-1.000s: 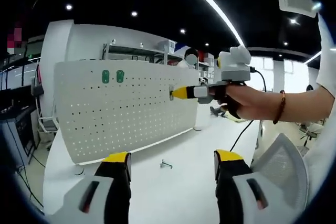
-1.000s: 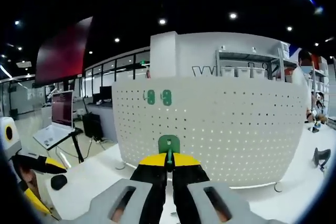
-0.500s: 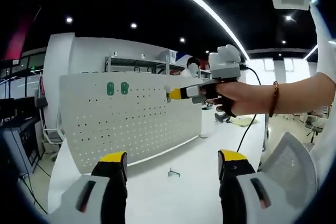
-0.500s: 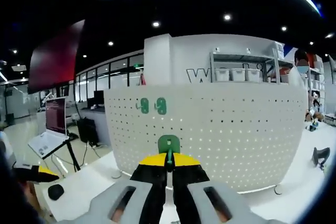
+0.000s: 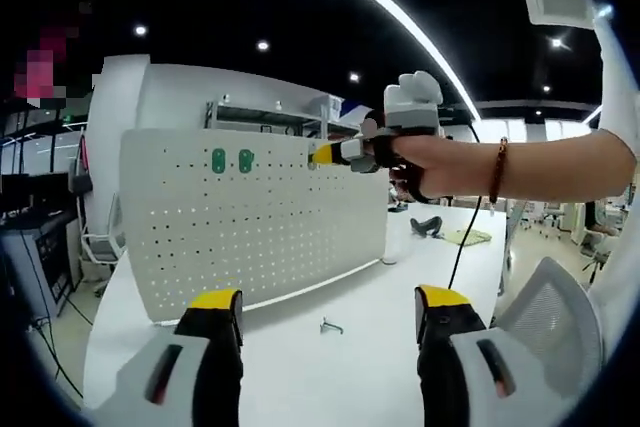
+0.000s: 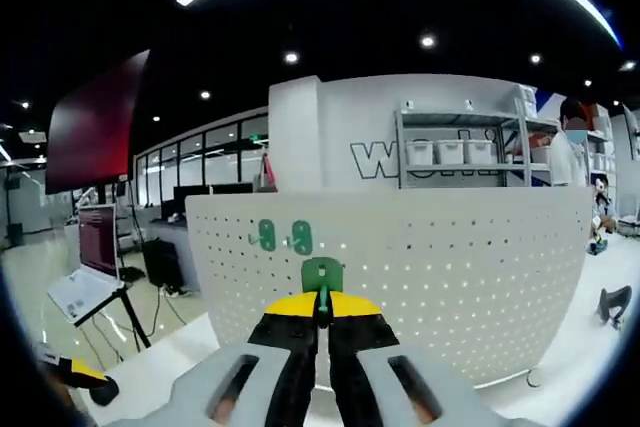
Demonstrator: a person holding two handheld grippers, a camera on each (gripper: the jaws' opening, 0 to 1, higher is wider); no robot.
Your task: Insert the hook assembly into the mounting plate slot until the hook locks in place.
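Our right gripper [image 6: 321, 309] has its jaws pinched narrow on the green hook [image 6: 322, 275], carried up near the top edge of the white pegboard [image 6: 450, 277]; our left gripper [image 5: 325, 307] hangs wide and empty over the table [image 5: 370, 347]. We judge this the approach step: next we must line the hook with a hole beside the two green hooks [image 6: 281, 237] already mounted, then press it home

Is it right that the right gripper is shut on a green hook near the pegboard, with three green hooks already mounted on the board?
Not quite. The right gripper is shut on a green hook near the pegboard, but only two mounted green hooks sit on it, not three. Both the right gripper view and the left gripper view show this.
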